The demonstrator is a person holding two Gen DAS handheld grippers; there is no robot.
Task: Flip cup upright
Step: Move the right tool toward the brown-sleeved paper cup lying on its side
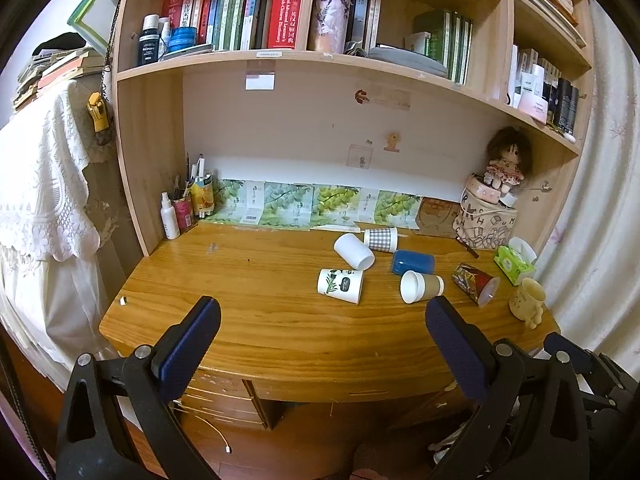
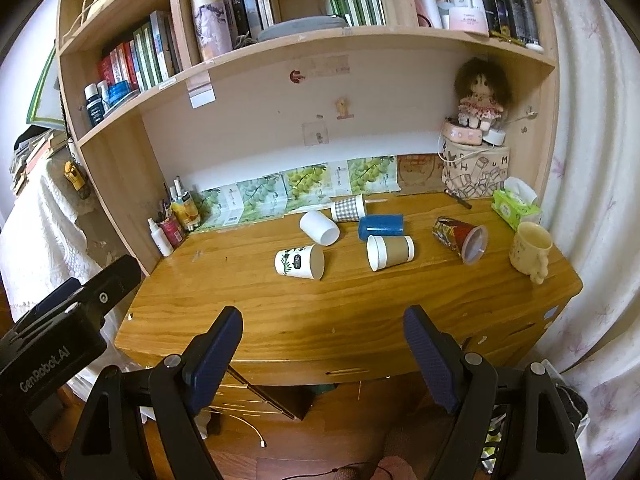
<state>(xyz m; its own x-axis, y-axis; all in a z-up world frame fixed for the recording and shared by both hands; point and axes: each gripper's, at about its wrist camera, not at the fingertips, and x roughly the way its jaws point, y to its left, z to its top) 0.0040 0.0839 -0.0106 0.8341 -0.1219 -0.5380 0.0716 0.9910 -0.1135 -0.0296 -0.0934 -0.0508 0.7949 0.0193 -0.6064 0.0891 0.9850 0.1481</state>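
Several cups lie on their sides on the wooden desk (image 1: 260, 320): a white cup with a panda print (image 1: 340, 285) (image 2: 299, 261), a plain white cup (image 1: 354, 251) (image 2: 319, 227), a checked cup (image 1: 381, 239) (image 2: 347, 207), a blue cup (image 1: 413, 263) (image 2: 380, 227), a brown-sleeved white cup (image 1: 421, 286) (image 2: 390, 252) and a red patterned cup (image 1: 476, 283) (image 2: 460, 239). A cream mug (image 1: 527, 301) (image 2: 530, 249) stands upright at the right. My left gripper (image 1: 322, 322) and right gripper (image 2: 322, 330) are open and empty, held before the desk's front edge.
A green tissue pack (image 2: 514, 206) and a printed bag with a doll (image 2: 476, 170) stand at the back right. A spray bottle (image 2: 159, 239) and pen holders (image 2: 185, 212) stand at the back left. Bookshelves hang above. The left gripper's body (image 2: 60, 332) shows at the right view's left.
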